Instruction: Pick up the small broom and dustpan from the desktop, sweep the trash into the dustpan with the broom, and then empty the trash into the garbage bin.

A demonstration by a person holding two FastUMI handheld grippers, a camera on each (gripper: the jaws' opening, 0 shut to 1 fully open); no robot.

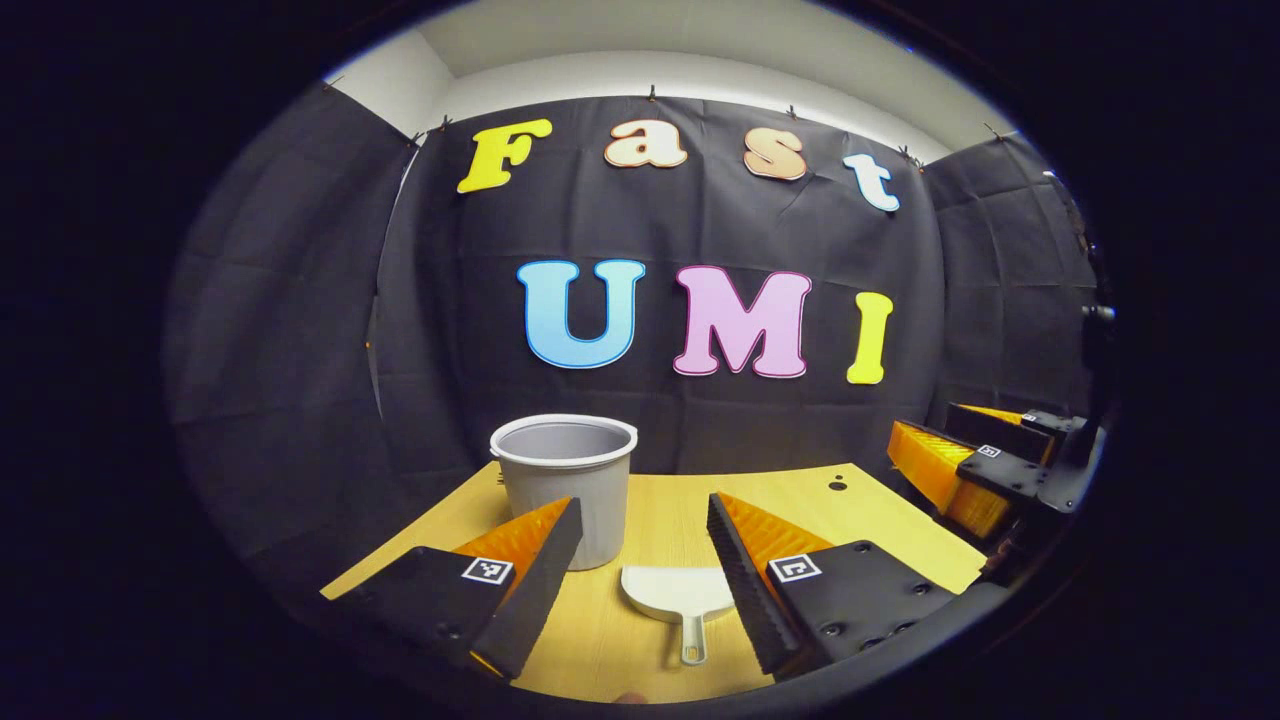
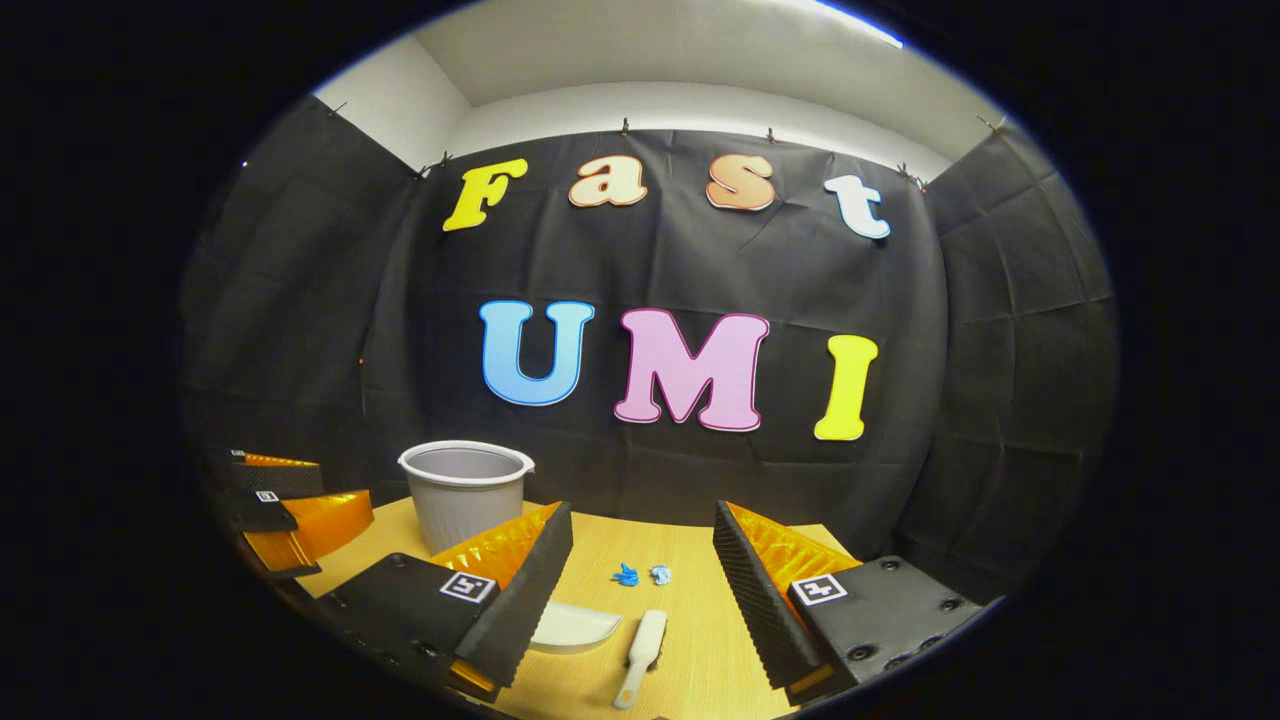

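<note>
Light wooden desktop (image 2: pixel 690 560) is carrying a grey plastic bin (image 2: pixel 465 490) at 10 o'clock, white dustpan (image 1: pixel 678 592), white broom (image 2: pixel 640 655), blue trash (image 2: pixel 626 575). Left gripper (image 1: pixel 640 560) and right gripper (image 2: pixel 640 590) are gaping wide, gripping nothing.

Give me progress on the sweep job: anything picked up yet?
Nothing done yet. The white dustpan and small broom lie flat on the wooden desktop, untouched. Both the left hand-held gripper and the right hand-held gripper hover open and empty. The blue trash bits sit unswept near the broom. Left: grasp both tools, sweep, then tip into the grey garbage bin.
</note>
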